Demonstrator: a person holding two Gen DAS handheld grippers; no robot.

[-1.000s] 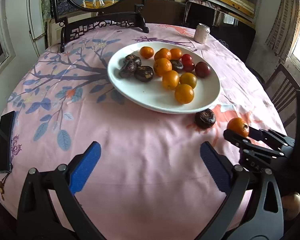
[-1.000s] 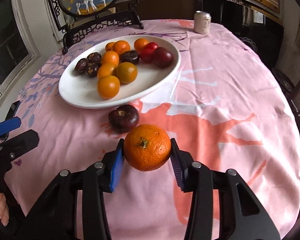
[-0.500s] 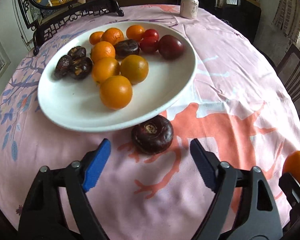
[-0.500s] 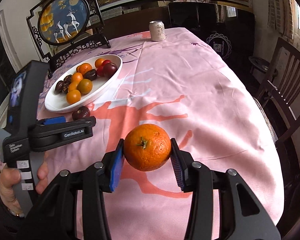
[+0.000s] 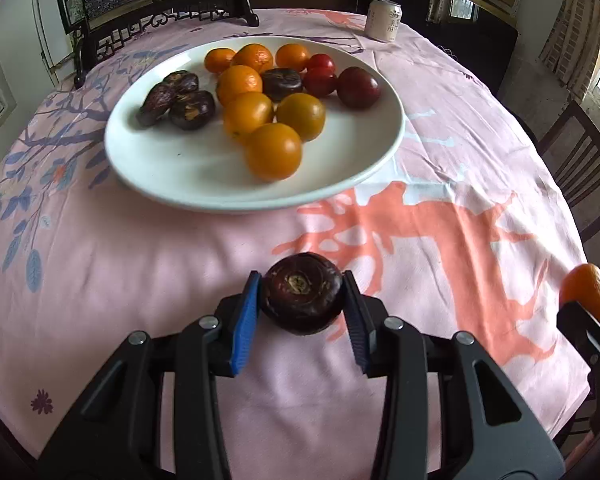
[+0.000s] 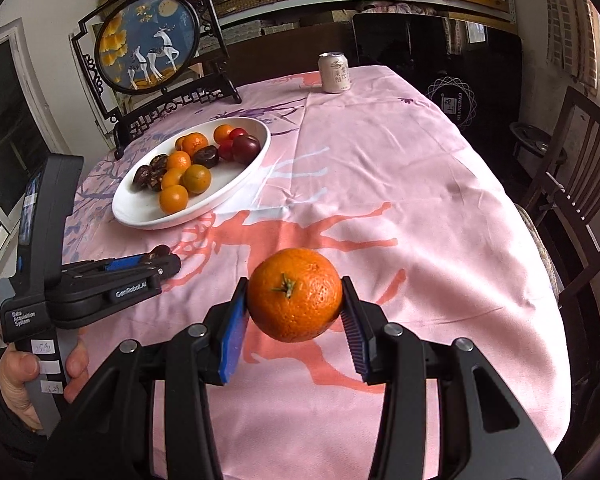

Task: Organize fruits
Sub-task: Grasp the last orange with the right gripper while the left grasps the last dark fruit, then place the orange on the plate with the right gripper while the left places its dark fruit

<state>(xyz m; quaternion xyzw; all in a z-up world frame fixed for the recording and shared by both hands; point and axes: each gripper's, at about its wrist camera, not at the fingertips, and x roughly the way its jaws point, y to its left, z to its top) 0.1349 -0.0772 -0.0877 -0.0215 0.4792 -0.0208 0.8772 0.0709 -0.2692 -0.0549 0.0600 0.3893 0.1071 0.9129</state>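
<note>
Both tongs are loaded: our left gripper (image 5: 302, 306) is clamped on a dark water chestnut (image 5: 302, 297), the blue pads pressed to its two sides, and our right gripper (image 6: 294, 312) is clamped on an orange (image 6: 295, 294) with its stem toward the camera. We cannot tell whether the chestnut is clear of the pink tablecloth (image 5: 440, 152) or only just gripped on it. The orange looks to be held in the air over the cloth, well apart from the white plate (image 6: 256, 156).

We judge the step in hand to be the gathering of the last loose fruits. On the plate the chestnuts (image 5: 176, 100) lie mostly at the left, the oranges (image 5: 260, 120) in the middle and the red fruits (image 5: 358, 87) at the right. No other loose fruit shows on the cloth.

Next we need to carry each fruit over the rim and set it beside its own kind, low enough that it does not roll. The chestnut side has bare plate in front; the oranges sit close together, so the orange needs a gentle release.
</note>
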